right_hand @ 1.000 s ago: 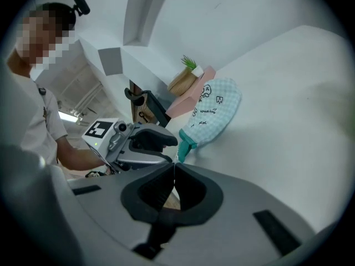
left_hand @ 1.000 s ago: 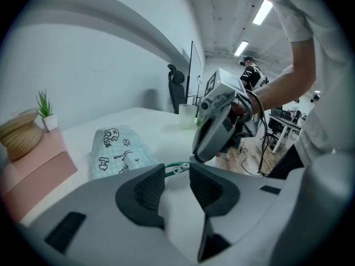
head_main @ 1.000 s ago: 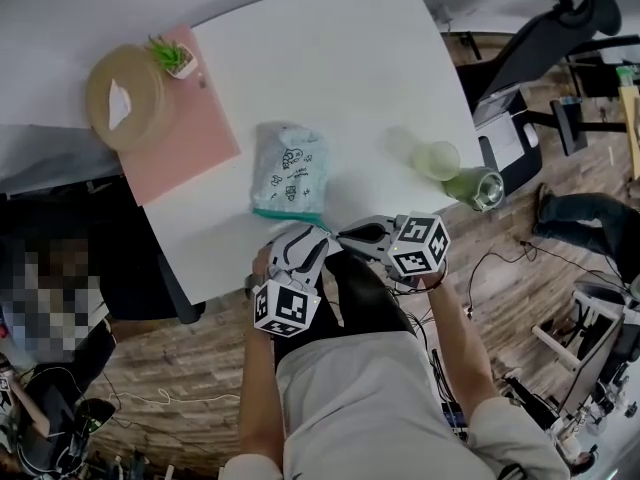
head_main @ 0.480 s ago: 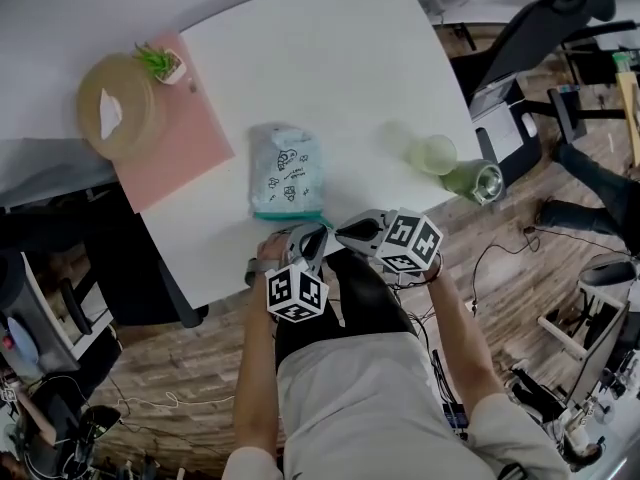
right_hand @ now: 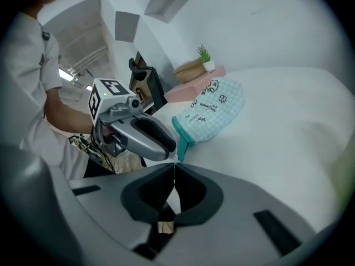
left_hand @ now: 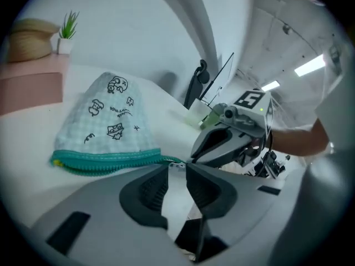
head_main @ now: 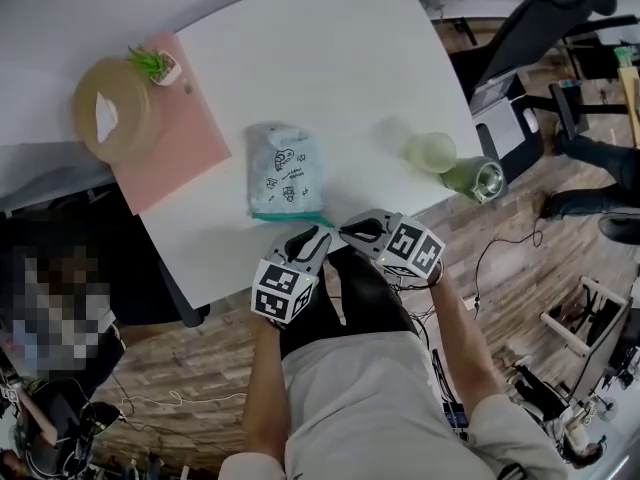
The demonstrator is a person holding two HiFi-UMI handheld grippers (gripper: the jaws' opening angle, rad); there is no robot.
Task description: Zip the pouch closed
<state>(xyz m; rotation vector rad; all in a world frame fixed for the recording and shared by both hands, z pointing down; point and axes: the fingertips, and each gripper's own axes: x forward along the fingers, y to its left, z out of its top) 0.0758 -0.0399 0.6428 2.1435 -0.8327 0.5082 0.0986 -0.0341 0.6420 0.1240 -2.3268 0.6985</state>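
Note:
A pale blue checked pouch [head_main: 285, 168] with little drawings lies on the white table [head_main: 330, 58], its teal zipper [head_main: 288, 215] along the near edge. In the left gripper view the zipper's tail [left_hand: 169, 160] runs right to both grippers' tips. My left gripper [head_main: 318, 234] is open. Its jaws have just been opening, and a narrow gap shows between the pads with a small silver piece at their tips. My right gripper [head_main: 346, 231] is shut, and the teal tail [right_hand: 180, 140] leads straight into its closed tips [right_hand: 175, 169].
A pink mat [head_main: 175, 143] at the table's far left carries a round tan box [head_main: 110, 108] and a small potted plant [head_main: 155, 63]. A pale green cup [head_main: 433, 153] and a green jar [head_main: 478, 181] stand near the right edge. An office chair [head_main: 540, 38] stands beyond.
My left gripper has rolled, its marker cube turning and sinking slightly at the table's near edge. The right gripper has rolled a little. The pouch lies as before.

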